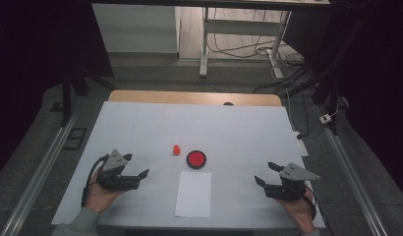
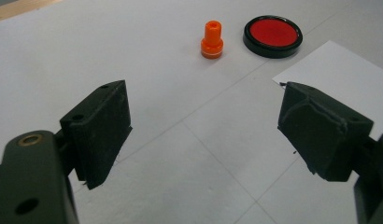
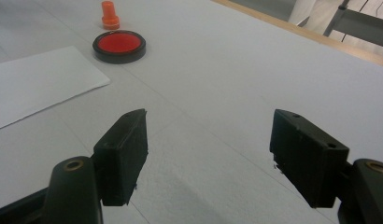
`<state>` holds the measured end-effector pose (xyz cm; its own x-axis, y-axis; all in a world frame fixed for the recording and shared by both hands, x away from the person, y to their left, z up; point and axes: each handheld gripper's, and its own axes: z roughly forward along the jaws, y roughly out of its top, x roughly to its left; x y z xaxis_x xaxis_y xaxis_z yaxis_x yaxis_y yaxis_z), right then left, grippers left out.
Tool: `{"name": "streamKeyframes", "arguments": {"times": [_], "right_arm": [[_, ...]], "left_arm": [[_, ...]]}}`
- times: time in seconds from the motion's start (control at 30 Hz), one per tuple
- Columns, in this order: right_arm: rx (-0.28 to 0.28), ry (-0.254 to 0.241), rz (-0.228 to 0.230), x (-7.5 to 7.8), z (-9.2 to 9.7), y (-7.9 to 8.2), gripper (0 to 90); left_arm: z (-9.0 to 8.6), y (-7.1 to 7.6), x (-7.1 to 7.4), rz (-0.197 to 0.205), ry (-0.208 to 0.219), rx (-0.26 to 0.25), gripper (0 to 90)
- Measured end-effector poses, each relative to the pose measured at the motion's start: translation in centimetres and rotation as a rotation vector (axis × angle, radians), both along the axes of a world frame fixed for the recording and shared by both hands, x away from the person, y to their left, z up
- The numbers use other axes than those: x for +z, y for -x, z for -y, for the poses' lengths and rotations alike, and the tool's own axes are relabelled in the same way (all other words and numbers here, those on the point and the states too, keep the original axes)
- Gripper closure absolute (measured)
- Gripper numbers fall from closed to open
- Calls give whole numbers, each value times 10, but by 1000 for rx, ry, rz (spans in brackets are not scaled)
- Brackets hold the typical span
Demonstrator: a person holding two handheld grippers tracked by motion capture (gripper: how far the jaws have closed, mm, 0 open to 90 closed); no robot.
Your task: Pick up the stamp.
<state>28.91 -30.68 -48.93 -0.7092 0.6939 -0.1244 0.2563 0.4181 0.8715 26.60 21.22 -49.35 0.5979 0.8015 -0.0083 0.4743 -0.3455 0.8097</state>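
Observation:
A small orange stamp [image 1: 176, 149] stands upright near the middle of the white table cover, with a round black ink pad with a red centre [image 1: 196, 159] just to its right. A white sheet of paper [image 1: 193, 193] lies in front of them. My left gripper [image 1: 136, 166] rests at the left, open and empty, pointing toward the stamp [image 2: 212, 40] and the ink pad [image 2: 273, 36]. My right gripper [image 1: 267, 173] rests at the right, open and empty; the ink pad [image 3: 119, 46], the stamp [image 3: 109, 15] and the paper [image 3: 38, 83] lie off to its left.
The white cover [image 1: 140, 128] spans the table, with a wooden edge [image 1: 189, 97] at the far side. Metal rails [image 1: 42, 167] run along both sides. A desk frame and cables [image 1: 268, 49] stand on the floor beyond.

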Motion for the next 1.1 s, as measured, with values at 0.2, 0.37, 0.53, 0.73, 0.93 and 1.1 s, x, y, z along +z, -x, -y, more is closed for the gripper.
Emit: {"name": "streamKeyframes", "arguments": {"times": [0.2,0.37,0.53,0.73,0.93,1.1], "right_arm": [[0,2,-5,-1,0,0,274],[-1,1,-7,-2,0,0,274],[-1,3,-9,-3,0,0,274],[-1,6,-13,-3,-1,0,275],[-2,7,-14,-4,-2,0,275],[-3,11,-17,-4,-2,0,275]], "left_arm": [[6,-10,3,-10,7,-14,176],[17,-23,8,-15,-5,-37,176],[25,-30,9,-20,-20,-53,178],[31,-40,11,-25,-23,-63,180],[39,-52,13,-33,-25,-74,181],[46,-58,14,-38,-32,-86,184]]}}
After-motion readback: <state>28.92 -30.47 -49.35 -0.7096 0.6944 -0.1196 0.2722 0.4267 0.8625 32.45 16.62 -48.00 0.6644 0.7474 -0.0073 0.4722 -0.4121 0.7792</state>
